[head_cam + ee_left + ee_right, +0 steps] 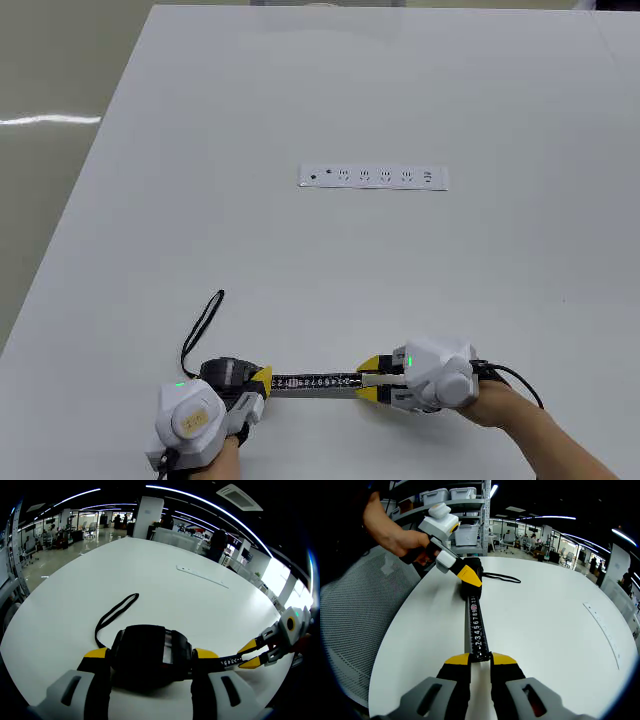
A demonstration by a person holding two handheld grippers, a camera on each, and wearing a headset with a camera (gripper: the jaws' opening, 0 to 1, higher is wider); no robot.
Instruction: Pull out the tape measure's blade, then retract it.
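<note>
- Left gripper (150,656): jaws clamped on the black tape measure case (228,372), which sits between its yellow tips.
- Right gripper (480,658): jaws pinched narrow on the free end of the blade (476,625), right at its tips.
- Blade: extended, flat on the white table (350,90), spanning from one gripper to the other, numerals up.
- Wrist strap (116,611): black loop, lying ahead of the left gripper.
- Power strip (374,178): white, well ahead of both grippers.
</note>
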